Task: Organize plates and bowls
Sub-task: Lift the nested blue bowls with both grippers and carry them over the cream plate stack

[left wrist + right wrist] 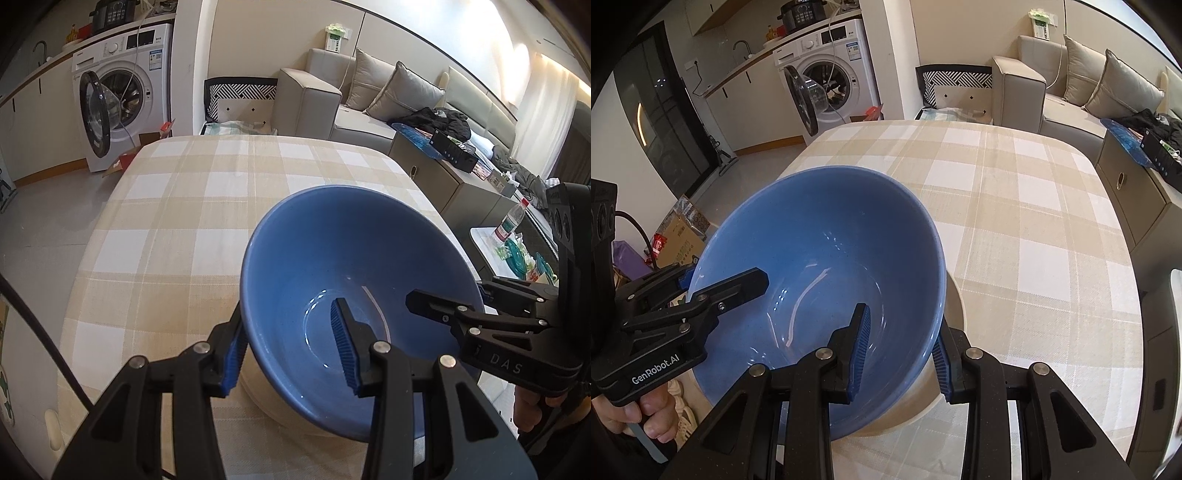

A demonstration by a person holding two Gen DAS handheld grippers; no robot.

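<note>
I've got the bowl (354, 295) between both grippers, one on each side of the rim, and that's deliberate: it's wide and glossy, so a single pinch on one edge would let it swing. Left gripper (291, 347) straddles the near-left wall, one blue pad outside against the glaze, the other inside; the jaws are part-way closed and look to be pinching the wall, though the inner pad seems to stand a little off it from this angle. Right gripper (901, 354) does the same on the opposite side, one pad inside, one outside under the rim, closed down on the wall. In each view the other tool reaches in over the far rim, a hand (646, 417) visible on its grip. The bowl sits tilted toward the cameras, low over the checked table (184, 206), and a pale rim peeks out beneath it, possibly a plate (955, 314); I can't tell if they're touching. My read: I'm lowering the bowl onto that stack, so both grips stay on until it seats flat.
</note>
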